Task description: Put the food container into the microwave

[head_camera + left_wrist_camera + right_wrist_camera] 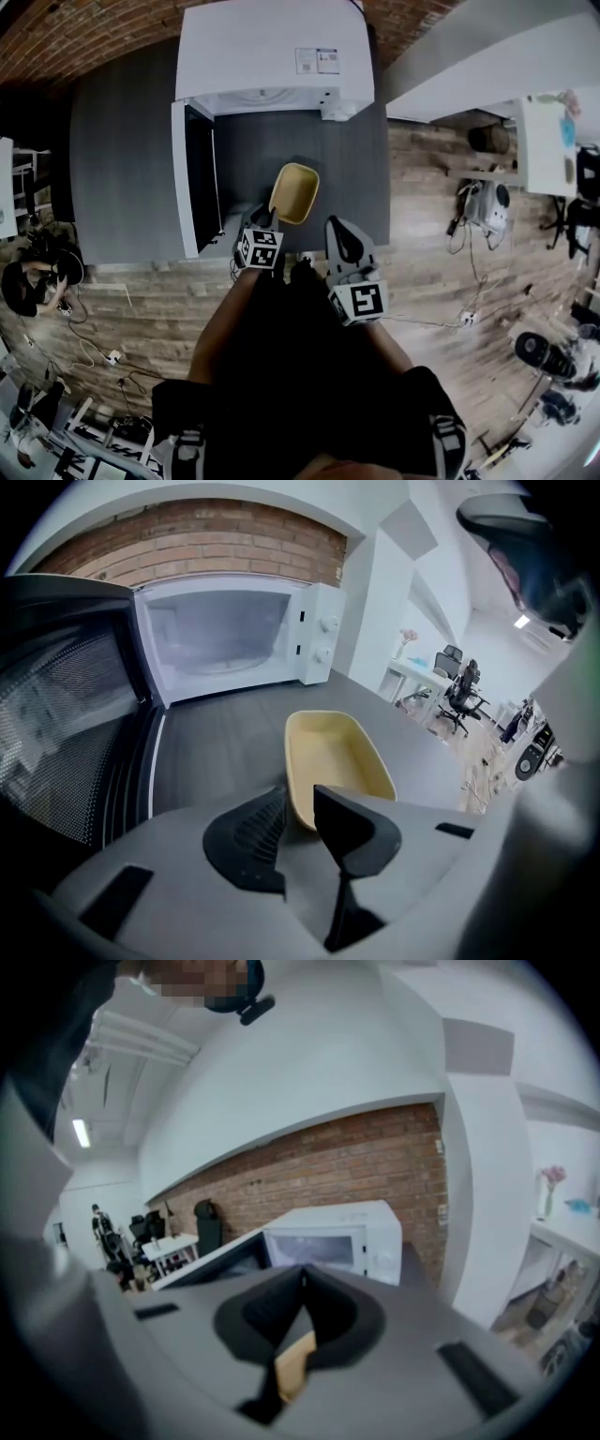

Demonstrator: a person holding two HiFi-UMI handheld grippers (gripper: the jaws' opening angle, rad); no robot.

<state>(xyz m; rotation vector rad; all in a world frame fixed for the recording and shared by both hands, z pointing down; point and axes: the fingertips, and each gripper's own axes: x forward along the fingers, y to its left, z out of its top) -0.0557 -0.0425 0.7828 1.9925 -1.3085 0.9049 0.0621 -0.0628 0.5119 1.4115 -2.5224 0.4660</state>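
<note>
A shallow yellow food container [293, 192] rests on the dark grey table [122, 169] in front of the white microwave [272, 56]. The microwave's door [185, 178] stands wide open to the left, and the cavity [220, 635] is bare. My left gripper [263, 217] is at the container's near left end. In the left gripper view its jaws [300, 803] are closed on the near rim of the container [337, 752]. My right gripper [337, 228] hovers just right of the container, tips touching, holding nothing [302, 1279]. A sliver of the yellow container [293, 1368] shows below its fingers.
The open door [66, 733] walls off the table's left side. A white pillar and counter [487, 56] stand to the right of the table. Wood floor with cables and gear [483, 211] lies to the right, and office chairs [459, 691] stand beyond.
</note>
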